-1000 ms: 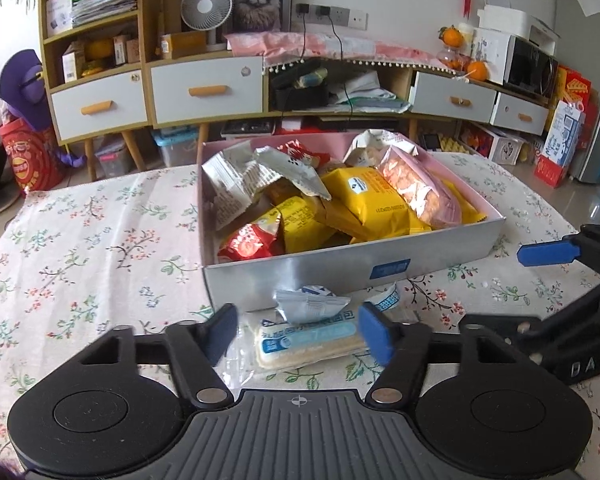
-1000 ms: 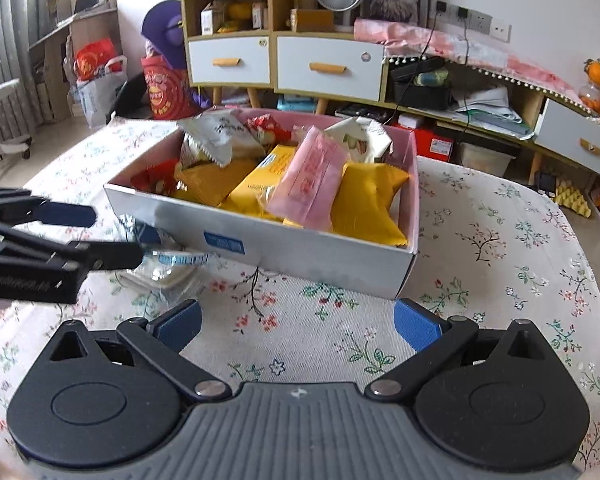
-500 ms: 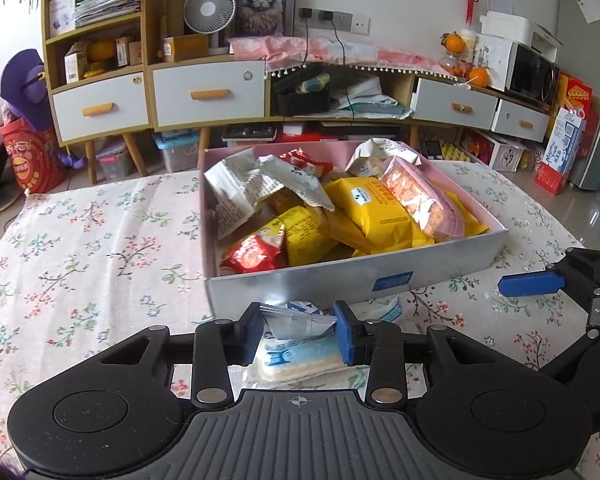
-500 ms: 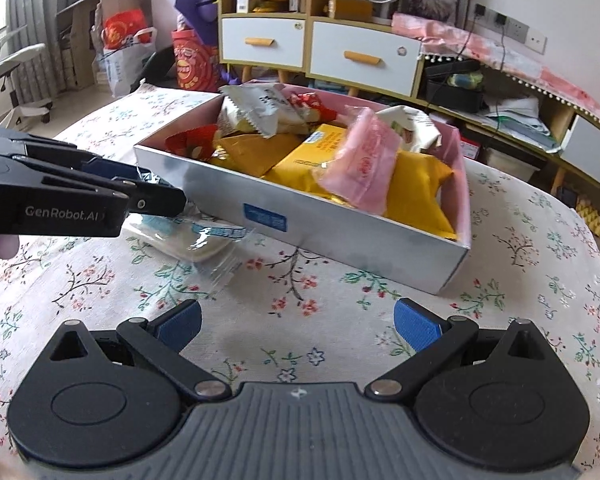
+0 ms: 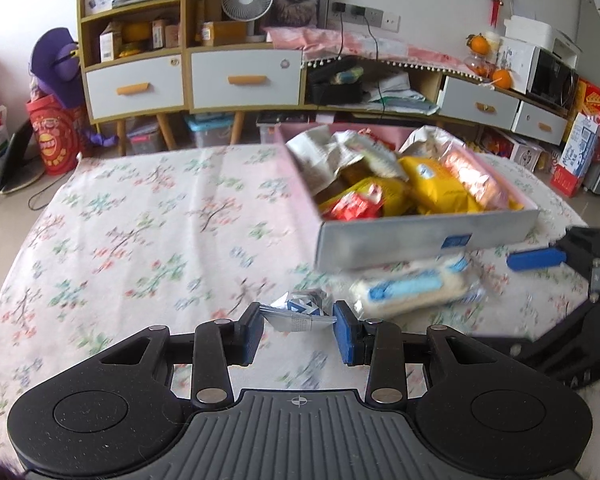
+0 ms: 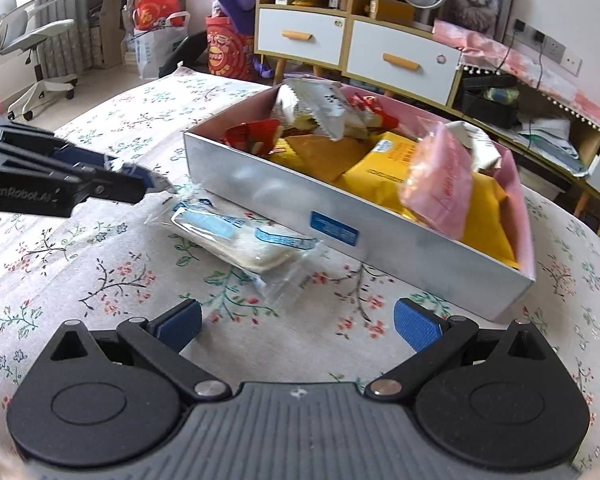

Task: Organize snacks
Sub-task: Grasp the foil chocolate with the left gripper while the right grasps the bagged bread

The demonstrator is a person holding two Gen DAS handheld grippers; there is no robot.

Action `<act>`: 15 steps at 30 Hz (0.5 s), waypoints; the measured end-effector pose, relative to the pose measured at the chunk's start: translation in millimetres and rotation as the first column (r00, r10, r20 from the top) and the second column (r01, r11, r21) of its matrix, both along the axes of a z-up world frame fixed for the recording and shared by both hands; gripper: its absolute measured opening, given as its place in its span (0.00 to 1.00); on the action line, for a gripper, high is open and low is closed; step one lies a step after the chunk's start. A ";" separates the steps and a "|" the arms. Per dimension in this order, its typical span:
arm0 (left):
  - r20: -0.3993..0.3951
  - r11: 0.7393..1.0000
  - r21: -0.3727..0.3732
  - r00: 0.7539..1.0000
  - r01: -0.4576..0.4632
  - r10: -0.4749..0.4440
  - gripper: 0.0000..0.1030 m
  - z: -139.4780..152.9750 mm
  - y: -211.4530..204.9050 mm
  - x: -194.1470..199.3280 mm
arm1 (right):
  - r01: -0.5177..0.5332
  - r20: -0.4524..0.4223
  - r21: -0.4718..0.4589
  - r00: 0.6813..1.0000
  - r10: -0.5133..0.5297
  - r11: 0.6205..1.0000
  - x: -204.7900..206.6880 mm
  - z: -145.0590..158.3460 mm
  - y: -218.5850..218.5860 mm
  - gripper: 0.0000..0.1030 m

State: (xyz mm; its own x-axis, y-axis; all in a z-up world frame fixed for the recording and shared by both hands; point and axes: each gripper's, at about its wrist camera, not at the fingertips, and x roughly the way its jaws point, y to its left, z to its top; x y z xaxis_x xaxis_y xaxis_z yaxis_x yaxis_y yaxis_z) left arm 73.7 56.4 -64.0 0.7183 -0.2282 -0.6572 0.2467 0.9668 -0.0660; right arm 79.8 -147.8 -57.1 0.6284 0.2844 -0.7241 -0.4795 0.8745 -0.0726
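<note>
Near the box (image 5: pixel 424 240), the left gripper (image 5: pixel 299 328) tilts down, its jaws closed on a small packet (image 5: pixel 298 314). The right gripper (image 6: pixel 296 320) also tilts down, wide open and empty, near the clear pack (image 6: pixel 236 240).

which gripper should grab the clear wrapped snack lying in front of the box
Right. The right gripper is open, empty and faces the clear-wrapped snack; the left gripper is shut on a small silver-blue packet.

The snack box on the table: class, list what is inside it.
The box holds yellow packets, a pink packet, red wrappers and a white crinkled bag. Anything beneath this pile is covered and cannot be seen.
</note>
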 end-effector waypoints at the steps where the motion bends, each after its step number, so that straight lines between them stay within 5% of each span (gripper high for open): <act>1: -0.005 1.000 0.001 1.000 0.004 -0.004 0.34 -1.3 3.5 -2.2 | -0.002 -0.001 -0.001 1.000 0.002 1.000 0.5 -0.2 1.9 0.99; 15: -0.047 0.998 0.024 0.998 0.052 -0.050 0.43 -15.0 25.5 -19.3 | -0.049 -0.004 0.010 0.999 0.049 0.999 0.7 0.5 22.6 0.84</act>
State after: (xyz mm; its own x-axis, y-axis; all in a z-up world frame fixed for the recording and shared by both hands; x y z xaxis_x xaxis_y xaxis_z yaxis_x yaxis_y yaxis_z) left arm 54.4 82.0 -79.0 0.6746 -0.2464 -0.6959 0.2930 0.9546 -0.0540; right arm 80.5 -125.2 -56.6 0.6108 0.3216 -0.7235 -0.5218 0.8508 -0.0623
